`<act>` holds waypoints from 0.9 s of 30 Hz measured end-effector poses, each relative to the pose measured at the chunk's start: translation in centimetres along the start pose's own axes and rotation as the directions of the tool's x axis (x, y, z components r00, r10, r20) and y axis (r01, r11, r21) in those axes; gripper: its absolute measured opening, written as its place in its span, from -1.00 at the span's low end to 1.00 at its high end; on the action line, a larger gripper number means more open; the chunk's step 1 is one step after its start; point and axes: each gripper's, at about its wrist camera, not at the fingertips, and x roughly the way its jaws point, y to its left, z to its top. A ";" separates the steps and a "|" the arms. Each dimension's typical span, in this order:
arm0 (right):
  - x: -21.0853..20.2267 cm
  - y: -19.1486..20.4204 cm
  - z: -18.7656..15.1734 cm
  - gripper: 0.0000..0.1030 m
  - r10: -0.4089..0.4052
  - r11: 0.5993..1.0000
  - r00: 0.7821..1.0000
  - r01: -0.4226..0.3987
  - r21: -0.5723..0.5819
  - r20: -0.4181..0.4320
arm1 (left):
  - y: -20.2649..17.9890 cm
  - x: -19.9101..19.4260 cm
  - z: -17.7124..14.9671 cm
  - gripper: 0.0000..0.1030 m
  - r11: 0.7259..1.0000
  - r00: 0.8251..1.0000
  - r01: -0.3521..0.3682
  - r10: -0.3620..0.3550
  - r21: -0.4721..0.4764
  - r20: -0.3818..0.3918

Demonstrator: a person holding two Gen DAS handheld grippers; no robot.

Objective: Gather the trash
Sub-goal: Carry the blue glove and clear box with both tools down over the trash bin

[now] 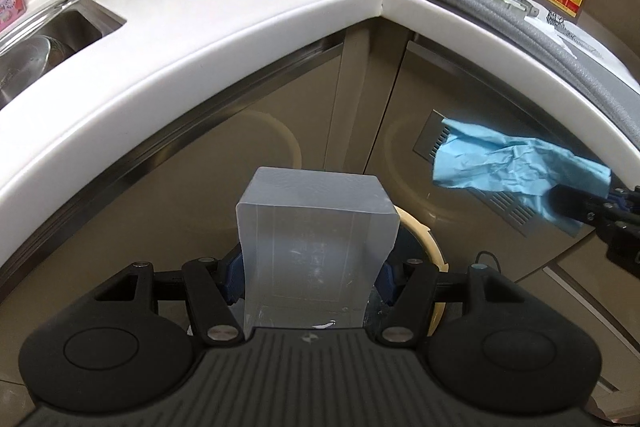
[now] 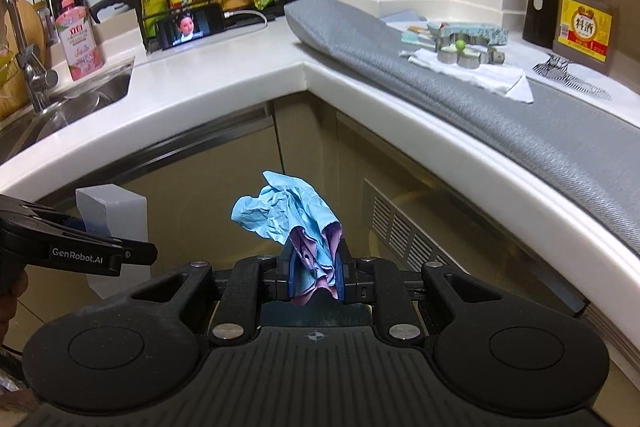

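Left gripper (image 1: 312,273) clamped on clear plastic box (image 1: 316,243), upright, long axis vertical, poised over tan bin (image 1: 424,247) below counter. Keep it centred over rim before you release. Right gripper (image 2: 316,277) pinched tight on crumpled blue paper (image 2: 286,213), wad fanning up-left; bring it across over bin.

Both wrist fisheyes look forward and down along their own fingers from below bench (image 1: 224,39) height, close to the cabinet doors, sharing the bench corner, phone (image 2: 192,25) upper left, and each other's load.
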 end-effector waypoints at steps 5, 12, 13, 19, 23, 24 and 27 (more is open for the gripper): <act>2.2 0.1 -0.7 -0.62 -0.005 1.000 0.998 0.005 0.000 -0.056 | -0.4 1.9 0.1 0.30 1.000 0.999 0.015 -0.014 0.003 -0.043; 5.5 0.3 -2.1 -0.62 -0.019 1.000 0.989 0.020 0.000 -0.147 | -1.7 6.0 -0.3 0.30 0.999 0.990 0.048 -0.045 0.017 -0.134; 6.0 0.3 -2.2 -0.62 -0.022 1.000 0.987 0.022 -0.002 -0.157 | -1.9 6.5 -0.3 0.30 0.999 0.988 0.052 -0.049 0.017 -0.146; 9.2 0.2 -3.0 -0.63 -0.033 0.999 0.969 0.034 0.000 -0.243 | -2.6 9.5 -0.3 0.30 0.998 0.977 0.056 -0.050 0.026 -0.208; 11.2 0.2 -3.7 -0.63 -0.044 0.999 0.957 0.043 -0.010 -0.287 | -2.7 11.3 -0.3 0.30 0.998 0.968 0.050 -0.043 0.023 -0.245; 11.7 0.3 -3.8 -0.63 -0.047 0.999 0.953 0.046 -0.012 -0.299 | -2.6 11.9 -0.3 0.30 0.998 0.966 0.051 -0.043 0.024 -0.254; 13.2 0.5 -4.1 -0.63 -0.054 0.999 0.942 0.050 -0.022 -0.331 | -2.8 13.4 -0.5 0.30 0.999 0.960 0.040 -0.032 0.026 -0.280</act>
